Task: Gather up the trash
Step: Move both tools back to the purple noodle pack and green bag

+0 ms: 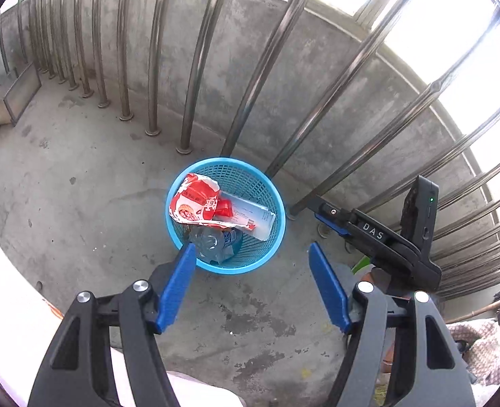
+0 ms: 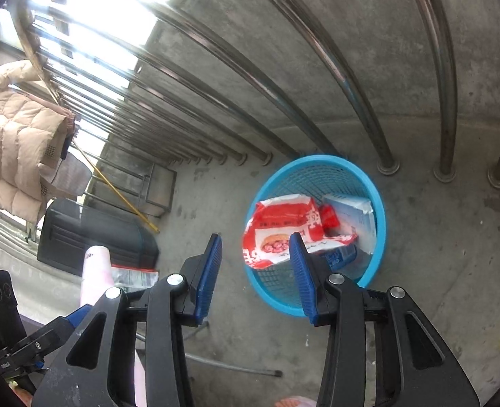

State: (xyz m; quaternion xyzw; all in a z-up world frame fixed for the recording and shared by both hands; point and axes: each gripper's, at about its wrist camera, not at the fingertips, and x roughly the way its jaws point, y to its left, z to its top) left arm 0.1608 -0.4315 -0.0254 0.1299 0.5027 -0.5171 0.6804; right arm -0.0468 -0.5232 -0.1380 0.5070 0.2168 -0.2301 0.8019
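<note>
A blue mesh basket (image 1: 274,200) (image 2: 380,210) stands on the concrete floor by the steel railing. In it lie a red and white snack bag (image 1: 195,200) (image 2: 280,220), a flat white packet (image 1: 255,217) (image 2: 355,213) and a crushed clear bottle with a blue label (image 1: 212,242) (image 2: 341,254). My left gripper (image 1: 251,249) hangs above the basket's near rim, open, with nothing between its blue fingers. My right gripper (image 2: 256,237) is open too, just left of the basket and above it; the bag shows behind its right finger, untouched.
Steel railing bars (image 1: 195,68) and a low concrete wall run close behind the basket. In the right wrist view, at the left, are a black case (image 2: 90,234), a yellow pole (image 2: 121,190), a metal frame (image 2: 158,186) and a hanging beige padded jacket (image 2: 12,135).
</note>
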